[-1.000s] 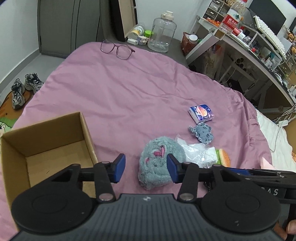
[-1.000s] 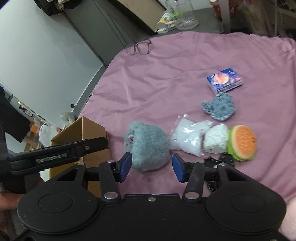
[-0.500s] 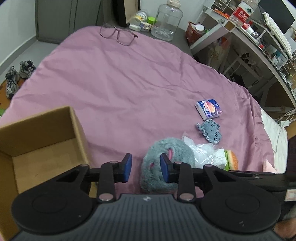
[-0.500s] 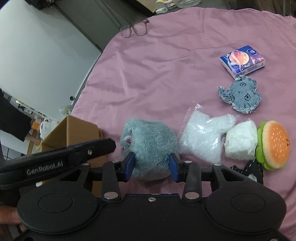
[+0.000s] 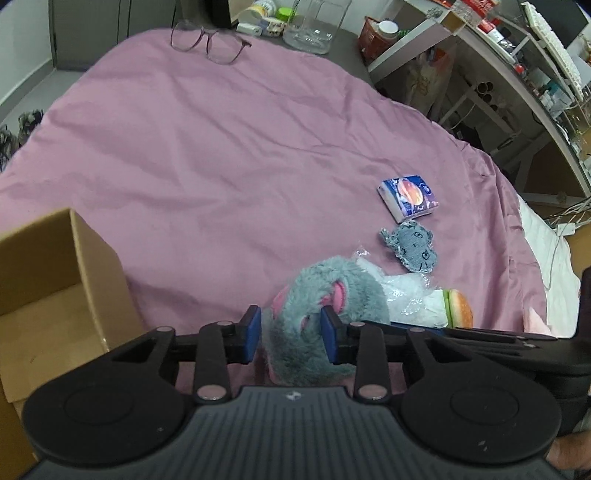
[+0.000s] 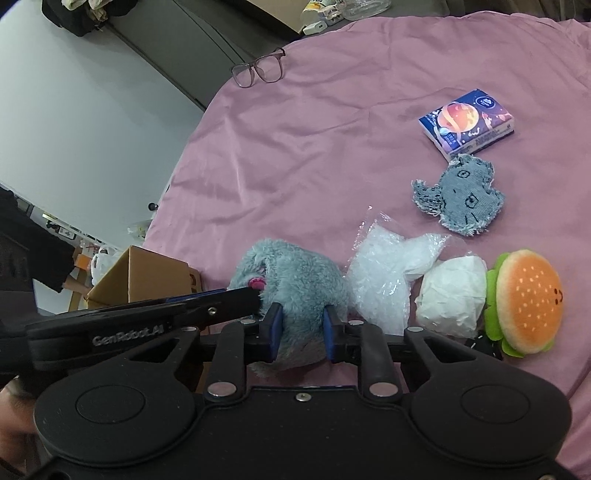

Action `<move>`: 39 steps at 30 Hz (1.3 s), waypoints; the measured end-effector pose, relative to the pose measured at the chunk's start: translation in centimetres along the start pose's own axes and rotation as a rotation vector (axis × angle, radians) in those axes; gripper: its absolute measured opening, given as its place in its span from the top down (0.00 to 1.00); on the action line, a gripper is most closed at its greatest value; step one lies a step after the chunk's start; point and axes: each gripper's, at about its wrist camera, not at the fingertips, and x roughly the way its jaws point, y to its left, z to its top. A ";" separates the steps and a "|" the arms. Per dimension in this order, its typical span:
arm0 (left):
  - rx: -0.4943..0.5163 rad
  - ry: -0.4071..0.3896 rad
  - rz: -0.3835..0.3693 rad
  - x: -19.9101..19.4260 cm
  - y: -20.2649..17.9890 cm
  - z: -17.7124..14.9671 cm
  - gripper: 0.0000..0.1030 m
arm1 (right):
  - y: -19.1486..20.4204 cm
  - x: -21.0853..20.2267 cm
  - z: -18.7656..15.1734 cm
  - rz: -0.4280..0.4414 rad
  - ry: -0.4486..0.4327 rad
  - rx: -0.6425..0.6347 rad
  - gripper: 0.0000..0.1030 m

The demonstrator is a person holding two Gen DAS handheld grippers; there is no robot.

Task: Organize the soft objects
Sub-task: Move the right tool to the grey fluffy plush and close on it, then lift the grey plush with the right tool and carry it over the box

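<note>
A fluffy grey plush with pink ears (image 5: 325, 295) (image 6: 295, 277) lies near the front of the pink bedspread (image 5: 221, 147). My left gripper (image 5: 291, 334) is shut on its near left part, blue pads pressing the fur. My right gripper (image 6: 301, 332) is shut on its near right part. An open cardboard box (image 5: 48, 295) (image 6: 144, 277) stands to the left. To the right lie a clear plastic bag (image 6: 388, 273), a white wad (image 6: 452, 295), a burger plush (image 6: 524, 299), a grey denim cat patch (image 6: 458, 194) and a tissue pack (image 6: 467, 123).
Glasses (image 5: 210, 44) lie at the far edge of the bed. A water jug (image 5: 317, 22) and small jars stand on the floor beyond. A cluttered desk (image 5: 517, 66) runs along the right. Shoes (image 5: 22, 125) lie on the floor at the left.
Both grippers moved in on the grey plush and closed on it from open. The plush is squeezed and bunched up between the pads.
</note>
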 end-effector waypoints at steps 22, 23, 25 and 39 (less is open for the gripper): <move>0.002 -0.141 -0.067 -5.6 -0.5 -1.3 0.80 | 4.8 -3.9 -0.5 -0.012 -0.084 -0.084 0.80; 0.003 -0.149 -0.066 -6.0 -0.4 -1.4 0.80 | 5.3 -4.1 -0.6 -0.014 -0.090 -0.092 0.80; 0.000 -0.165 -0.068 -7.0 -0.2 -1.6 0.80 | 6.1 -4.5 -0.8 -0.014 -0.099 -0.103 0.80; -0.028 -0.265 -0.062 -12.3 2.7 -3.1 0.80 | 12.0 -5.3 -1.8 -0.003 -0.152 -0.186 0.80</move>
